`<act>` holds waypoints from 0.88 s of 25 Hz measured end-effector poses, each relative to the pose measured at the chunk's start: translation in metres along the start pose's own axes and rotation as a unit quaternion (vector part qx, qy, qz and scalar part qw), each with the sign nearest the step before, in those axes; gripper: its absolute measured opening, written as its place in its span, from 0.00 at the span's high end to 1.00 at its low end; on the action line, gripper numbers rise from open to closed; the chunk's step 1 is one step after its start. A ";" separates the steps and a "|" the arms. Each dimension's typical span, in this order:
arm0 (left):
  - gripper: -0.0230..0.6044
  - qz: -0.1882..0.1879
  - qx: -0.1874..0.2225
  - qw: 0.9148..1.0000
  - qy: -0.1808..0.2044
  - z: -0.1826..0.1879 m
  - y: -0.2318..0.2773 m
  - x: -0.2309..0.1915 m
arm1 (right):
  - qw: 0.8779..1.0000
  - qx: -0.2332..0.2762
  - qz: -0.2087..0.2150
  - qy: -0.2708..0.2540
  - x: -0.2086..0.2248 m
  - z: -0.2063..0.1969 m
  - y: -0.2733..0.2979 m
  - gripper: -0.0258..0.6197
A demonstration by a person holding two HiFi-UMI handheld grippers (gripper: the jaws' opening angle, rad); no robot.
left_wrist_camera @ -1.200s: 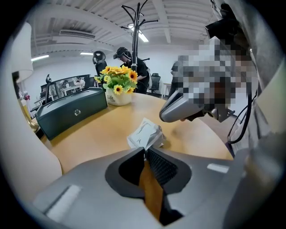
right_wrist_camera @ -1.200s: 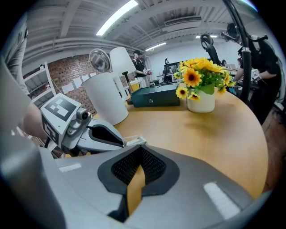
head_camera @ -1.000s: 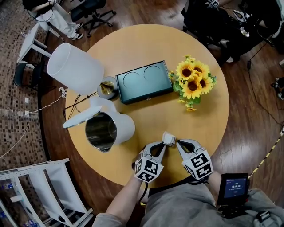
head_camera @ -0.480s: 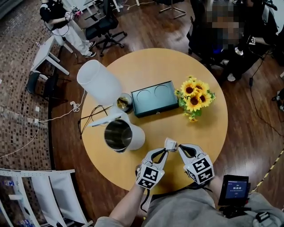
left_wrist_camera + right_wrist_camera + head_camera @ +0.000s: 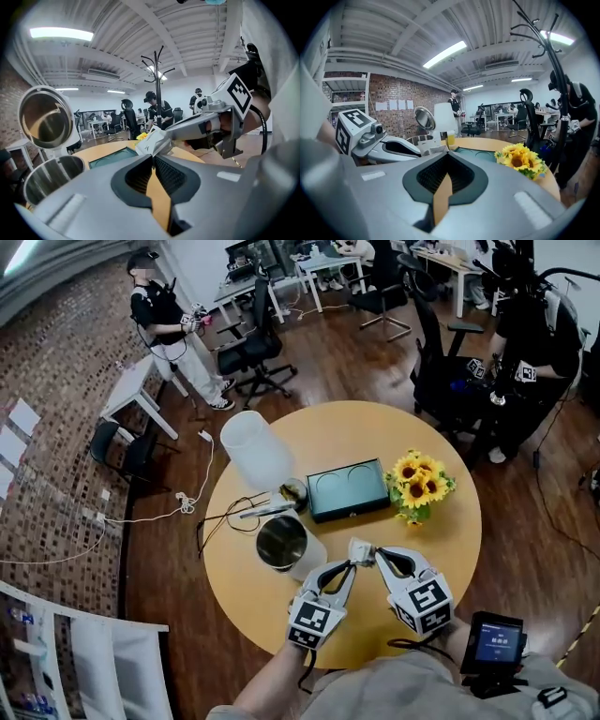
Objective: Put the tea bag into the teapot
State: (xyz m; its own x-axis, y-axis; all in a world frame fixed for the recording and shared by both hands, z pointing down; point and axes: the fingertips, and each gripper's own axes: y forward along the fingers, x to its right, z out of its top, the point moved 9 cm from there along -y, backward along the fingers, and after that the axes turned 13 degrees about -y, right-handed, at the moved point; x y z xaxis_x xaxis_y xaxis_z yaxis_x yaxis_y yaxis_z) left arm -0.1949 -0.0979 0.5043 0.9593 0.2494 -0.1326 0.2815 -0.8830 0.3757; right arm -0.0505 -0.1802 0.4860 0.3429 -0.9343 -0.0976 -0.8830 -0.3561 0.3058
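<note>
Tea bag (image 5: 361, 550): a small white paper sachet, shown clear of the round wooden counter (image 5: 450, 549) and above its near edge, gripped from both sides. My left claw (image 5: 351, 564) is pinched shut on the sachet's left edge; the left gripper view shows the ribbed pads meeting on one corner of the paper. My right claw (image 5: 377, 559) is likewise closed on the opposite edge, so the sachet spans the short gap between the two tips.

The white teapot with a bright steel interior (image 5: 281, 542) stands on the counter just left of my left claw, its hinged lid (image 5: 44, 117) up and its mouth open. What shows of the inside looks empty.

Behind it lie a flat teal box (image 5: 349, 490), a bunch of yellow sunflowers (image 5: 422, 486) and a tall white cylinder (image 5: 255, 448).

Progress, as I judge it: the pick-up is done, and the sachet appears unopened. What remains is to free the bag if wrapped, carry it left over the open mouth and let go.
</note>
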 end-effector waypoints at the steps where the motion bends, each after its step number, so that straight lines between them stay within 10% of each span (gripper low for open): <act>1: 0.92 0.004 0.004 1.000 0.003 0.002 -0.002 0.000 | 1.000 0.007 0.000 -0.004 0.000 0.004 -0.001 0.95; 22: 0.92 0.125 0.049 0.990 -0.040 0.013 -0.078 -0.017 | 0.994 0.052 0.089 -0.029 -0.043 0.047 0.026 0.95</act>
State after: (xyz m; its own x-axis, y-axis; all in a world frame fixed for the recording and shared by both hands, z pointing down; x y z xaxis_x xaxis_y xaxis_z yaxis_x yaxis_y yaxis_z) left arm -0.2339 -0.0385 0.4652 0.9926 -0.0105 -0.1210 0.0285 -0.9482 0.3163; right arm -0.1035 -0.1498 0.4534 0.1624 -0.9810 -0.1062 -0.9572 -0.1828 0.2244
